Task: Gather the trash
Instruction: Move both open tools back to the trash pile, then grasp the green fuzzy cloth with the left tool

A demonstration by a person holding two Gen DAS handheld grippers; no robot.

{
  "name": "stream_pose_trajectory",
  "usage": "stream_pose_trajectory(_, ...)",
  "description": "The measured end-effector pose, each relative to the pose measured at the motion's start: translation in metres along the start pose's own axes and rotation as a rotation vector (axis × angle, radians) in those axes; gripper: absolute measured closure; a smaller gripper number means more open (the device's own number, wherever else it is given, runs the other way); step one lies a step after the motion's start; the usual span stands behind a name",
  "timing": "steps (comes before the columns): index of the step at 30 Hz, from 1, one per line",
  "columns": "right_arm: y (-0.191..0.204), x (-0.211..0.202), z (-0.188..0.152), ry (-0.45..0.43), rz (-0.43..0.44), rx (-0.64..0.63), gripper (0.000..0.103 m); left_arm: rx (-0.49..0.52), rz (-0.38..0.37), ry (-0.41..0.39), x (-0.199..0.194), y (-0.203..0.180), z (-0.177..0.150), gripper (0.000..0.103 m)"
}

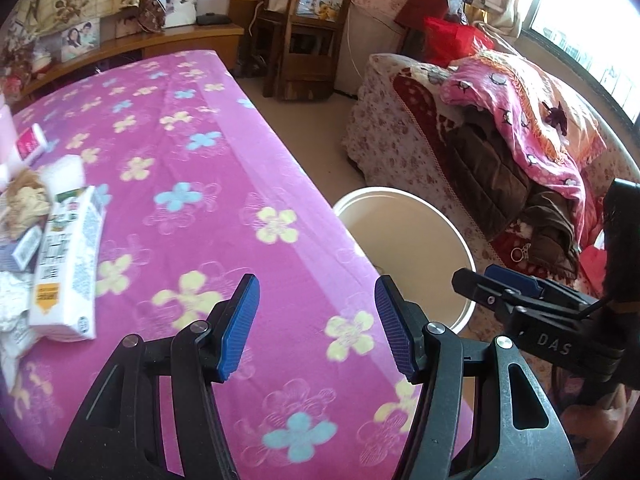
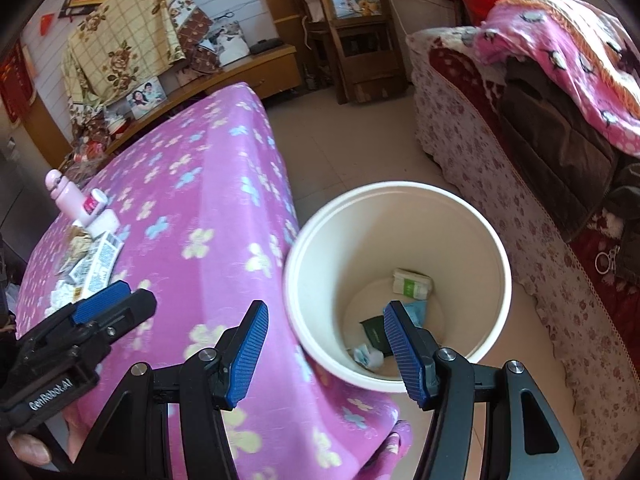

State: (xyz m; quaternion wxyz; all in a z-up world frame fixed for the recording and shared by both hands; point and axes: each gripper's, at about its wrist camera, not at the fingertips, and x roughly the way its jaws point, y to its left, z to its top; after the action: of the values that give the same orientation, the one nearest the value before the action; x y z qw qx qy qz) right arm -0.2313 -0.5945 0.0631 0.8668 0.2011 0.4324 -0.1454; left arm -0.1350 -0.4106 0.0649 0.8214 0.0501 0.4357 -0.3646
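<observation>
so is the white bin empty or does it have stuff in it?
Not empty. The white bin stands upright beside the table, and a few packets and wrappers lie on its bottom; most of it is unfilled.

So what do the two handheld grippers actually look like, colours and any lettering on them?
Both are matte black plastic frames with silver pivot pins and ribbed blue pads on the fingers. The left gripper carries white "GenRobot.AI" lettering on its side, seen from the right wrist view. The right gripper shows pale "DAS" lettering on its body, seen from the left wrist view.
</observation>
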Motion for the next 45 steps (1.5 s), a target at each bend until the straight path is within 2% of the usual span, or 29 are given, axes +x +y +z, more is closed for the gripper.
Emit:
stream_pose_trajectory(8, 0.045, -0.016, 0.003, -0.025, 0.037, -0.057, 0.044, -0.036, 0.027, -0.04, -0.034, 0.024, -0.006, 0.044)
stream_pose_trajectory(20, 0.118, -0.014, -0.001, -0.023, 0.11, -0.149, 0.043, -0.122, 0.13, -0.094, -0.087, 0.09, -0.027, 0.044)
stream_pose_trajectory(24, 0.146, -0.006, -0.007, -0.006, 0.142, -0.176, 0.037, -0.16, 0.161, -0.096, -0.102, 0.118, -0.038, 0.044)
stream_pose_trajectory(33, 0.2, 0.014, -0.023, 0.044, 0.188, -0.256, 0.037, -0.253, 0.207, -0.103, -0.132, 0.175, -0.062, 0.044)
stream_pose_trajectory(40, 0.231, 0.027, -0.032, 0.072, 0.251, -0.306, 0.037, -0.282, 0.24, -0.096, -0.158, 0.217, -0.083, 0.044)
stream_pose_trajectory(45, 0.256, 0.034, -0.036, 0.095, 0.3, -0.344, 0.037, -0.327, 0.271, -0.075, -0.164, 0.252, -0.095, 0.039)
